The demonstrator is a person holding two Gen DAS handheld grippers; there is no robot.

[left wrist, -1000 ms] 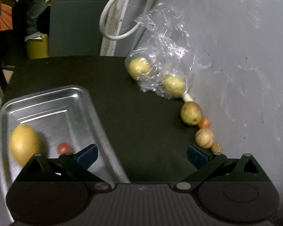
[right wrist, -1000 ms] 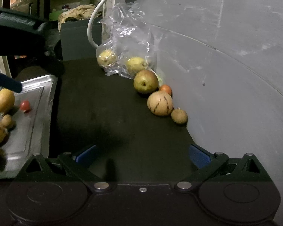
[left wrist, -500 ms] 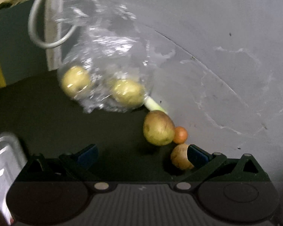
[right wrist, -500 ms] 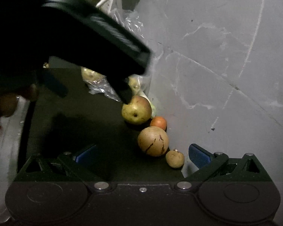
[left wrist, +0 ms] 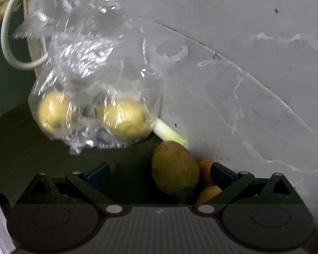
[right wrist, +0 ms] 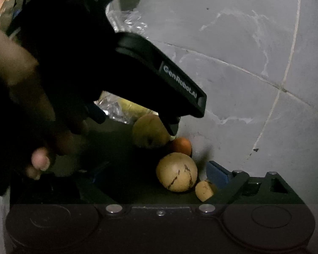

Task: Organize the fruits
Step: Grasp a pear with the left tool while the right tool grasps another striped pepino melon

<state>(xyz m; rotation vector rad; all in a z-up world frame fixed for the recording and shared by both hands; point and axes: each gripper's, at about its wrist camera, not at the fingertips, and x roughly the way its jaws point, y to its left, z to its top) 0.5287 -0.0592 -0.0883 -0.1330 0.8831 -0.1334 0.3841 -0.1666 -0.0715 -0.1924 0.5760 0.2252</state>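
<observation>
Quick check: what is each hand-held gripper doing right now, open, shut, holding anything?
Left hand-held gripper: open, empty, jaws straddling the yellow-green apple.
Right hand-held gripper: open, empty, the striped round fruit between its fingers.

Two yellow fruits [left wrist: 53, 111] [left wrist: 125, 117] in one bag [left wrist: 91, 67]. One pear [left wrist: 175, 167], one orange fruit [right wrist: 180, 145], one striped round fruit [right wrist: 177, 174], one small brown piece [right wrist: 204, 190]. Two grippers [left wrist: 160, 170] [right wrist: 153, 174].

Crinkled glossy clear plastic bag [left wrist: 91, 67], matt dark tabletop [left wrist: 21, 148], rough scuffed grey wall [left wrist: 243, 63]
</observation>
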